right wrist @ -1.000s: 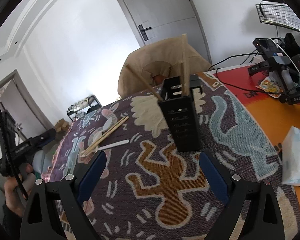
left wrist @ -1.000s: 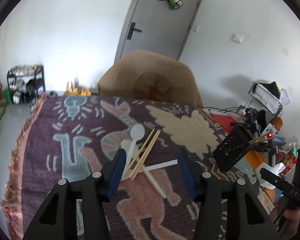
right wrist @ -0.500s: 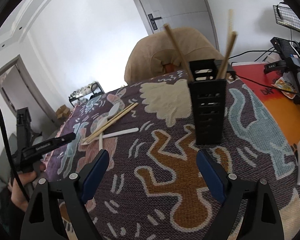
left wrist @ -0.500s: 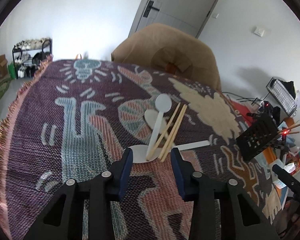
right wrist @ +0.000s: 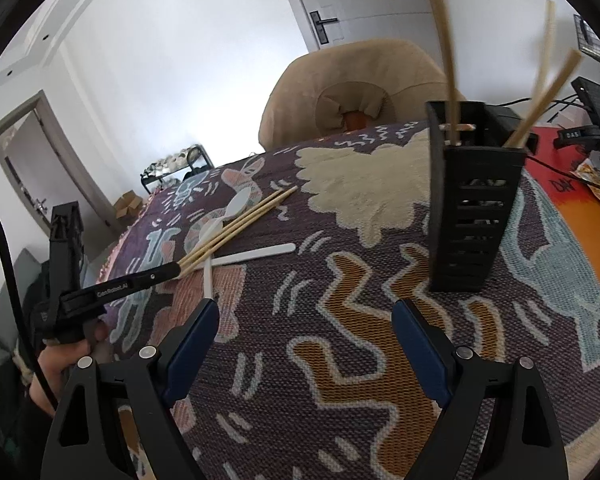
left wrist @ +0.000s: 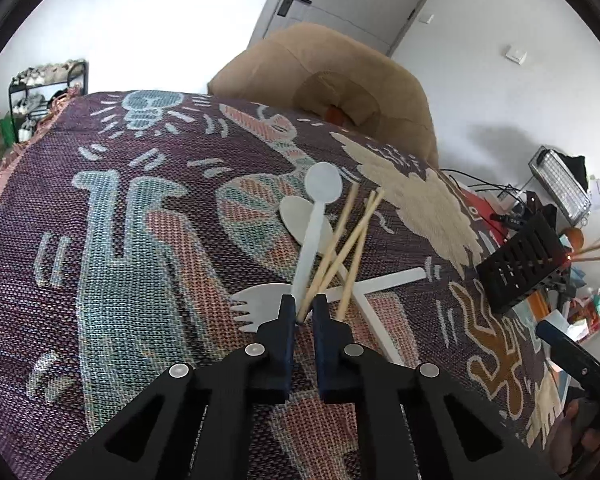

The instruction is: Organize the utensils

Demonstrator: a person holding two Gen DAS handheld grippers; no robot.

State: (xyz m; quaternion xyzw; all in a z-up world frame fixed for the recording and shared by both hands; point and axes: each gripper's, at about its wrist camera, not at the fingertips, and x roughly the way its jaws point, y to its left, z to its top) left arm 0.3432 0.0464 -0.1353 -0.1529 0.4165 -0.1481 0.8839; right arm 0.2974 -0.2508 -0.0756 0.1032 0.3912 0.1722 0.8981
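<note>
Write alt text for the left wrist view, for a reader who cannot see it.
The left gripper is pinched on the near ends of wooden chopsticks in a heap of utensils on a patterned woven cloth. White plastic spoons and a fork lie crossed among them. A black slotted holder stands far right with sticks in it.

surface: patterned blanket (left wrist: 148,240) | on it: white utensils (left wrist: 320,216), chopsticks (left wrist: 356,228), black holder (right wrist: 474,208)

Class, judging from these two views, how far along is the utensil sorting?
Done: three chopsticks stand in the black holder. In hand: the left gripper is shut on a chopstick from the pile. Left: more chopsticks, the spoon and fork on the cloth. The right gripper is open.
</note>
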